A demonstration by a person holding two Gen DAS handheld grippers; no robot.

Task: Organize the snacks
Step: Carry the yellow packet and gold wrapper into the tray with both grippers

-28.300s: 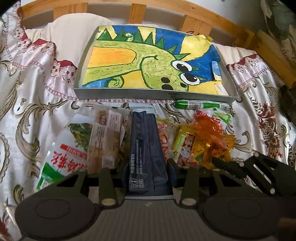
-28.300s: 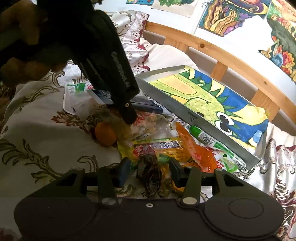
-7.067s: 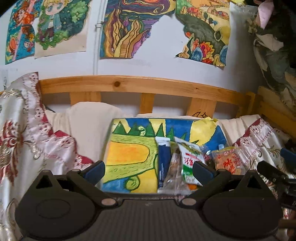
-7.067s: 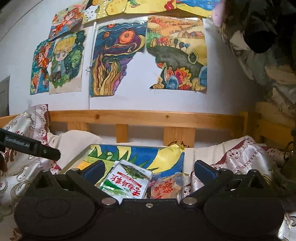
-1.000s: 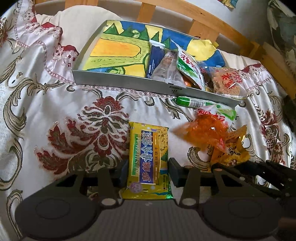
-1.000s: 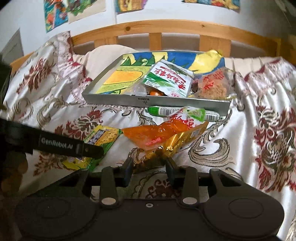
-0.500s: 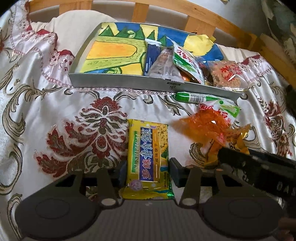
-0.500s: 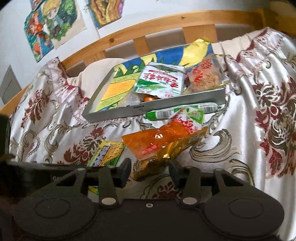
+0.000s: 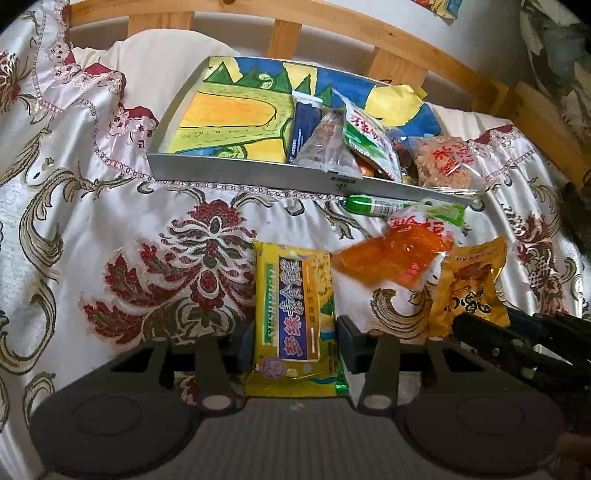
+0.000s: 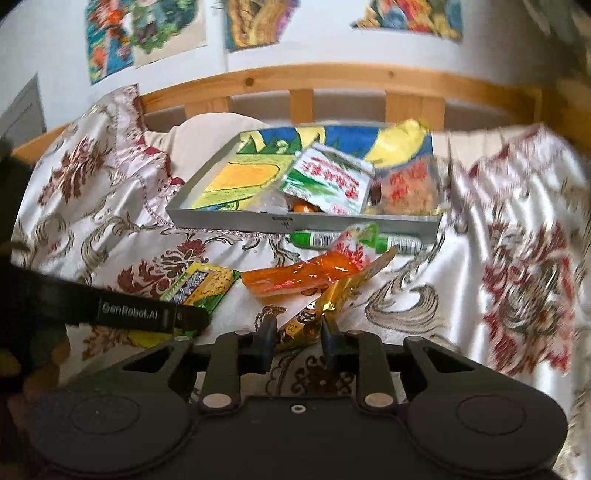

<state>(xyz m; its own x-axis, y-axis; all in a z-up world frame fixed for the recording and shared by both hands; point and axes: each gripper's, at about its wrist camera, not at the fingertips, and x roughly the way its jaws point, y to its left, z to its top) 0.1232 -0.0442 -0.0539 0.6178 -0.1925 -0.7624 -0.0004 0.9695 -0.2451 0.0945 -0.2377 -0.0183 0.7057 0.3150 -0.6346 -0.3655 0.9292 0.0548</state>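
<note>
moved since last look: ok so a second earlier my right gripper (image 10: 295, 341) had its jaws a fair bit wider around the gold pouch (image 10: 332, 306); in this frame they were closing, with the pouch's near end between them. Left side hadn't really budged.

left gripper (image 9: 295, 345): jaws drawn in against both long edges of the yellow biscuit pack (image 9: 295, 314). I read that as clamped on it, though the pack was lying flat on the bedspread (image 9: 110, 229), not lifted.

done so far: the tray (image 9: 258, 177) already held a dark blue pack (image 9: 304, 125), a clear bag (image 9: 325, 147), a green-and-white bag (image 9: 369, 142) and a red-printed crumb bag (image 9: 443, 158), all crowded into its right half. Left half bare.

left to do: yellow pack, orange pouch (image 9: 391, 258), gold pouch, the red-and-green packet (image 9: 428, 219) and a green tube (image 9: 373, 206) right against the tray's front wall. I'd call it roughly halfway.

left wrist view only: the yellow pack's full label, and the gold pouch's printed face (image 9: 469, 291).

right wrist view only: something orange (image 10: 303, 206) tucked under the green-and-white bag, plus drawings on the wall (image 10: 144, 33). Bit blurry on the right.
</note>
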